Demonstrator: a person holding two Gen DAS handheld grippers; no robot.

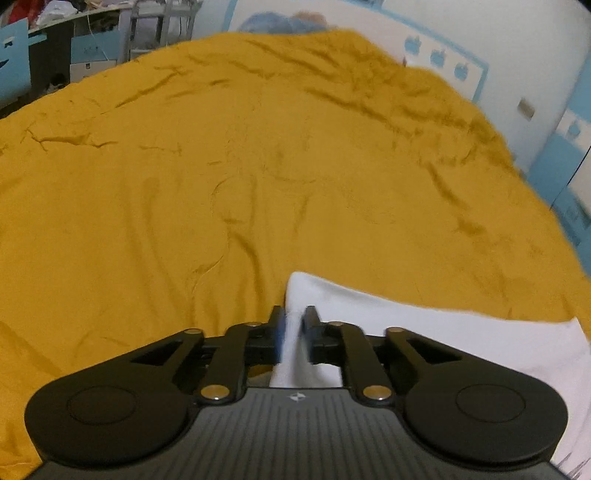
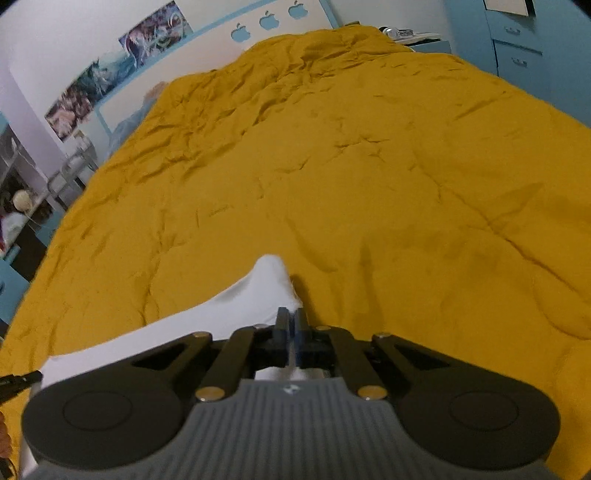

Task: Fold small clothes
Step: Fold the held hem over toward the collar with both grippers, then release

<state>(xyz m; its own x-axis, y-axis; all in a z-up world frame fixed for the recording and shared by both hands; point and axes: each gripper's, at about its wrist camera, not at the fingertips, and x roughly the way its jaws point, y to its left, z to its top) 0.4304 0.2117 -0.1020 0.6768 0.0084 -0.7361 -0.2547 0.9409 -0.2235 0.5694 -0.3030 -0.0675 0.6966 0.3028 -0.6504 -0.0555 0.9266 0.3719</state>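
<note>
A white garment is held up over a mustard-yellow bedspread. My left gripper is shut on the garment's left corner, which pokes up between the fingers. The cloth stretches away to the right. In the right wrist view the same white garment runs off to the left, and my right gripper is shut on its right corner, with a white tip sticking out past the fingertips. The garment's lower part is hidden behind both gripper bodies.
The yellow bedspread fills both views, wrinkled. A white and blue headboard with apple shapes stands at the far end. Blue cabinets stand to the right, shelves and clutter to the left of the bed.
</note>
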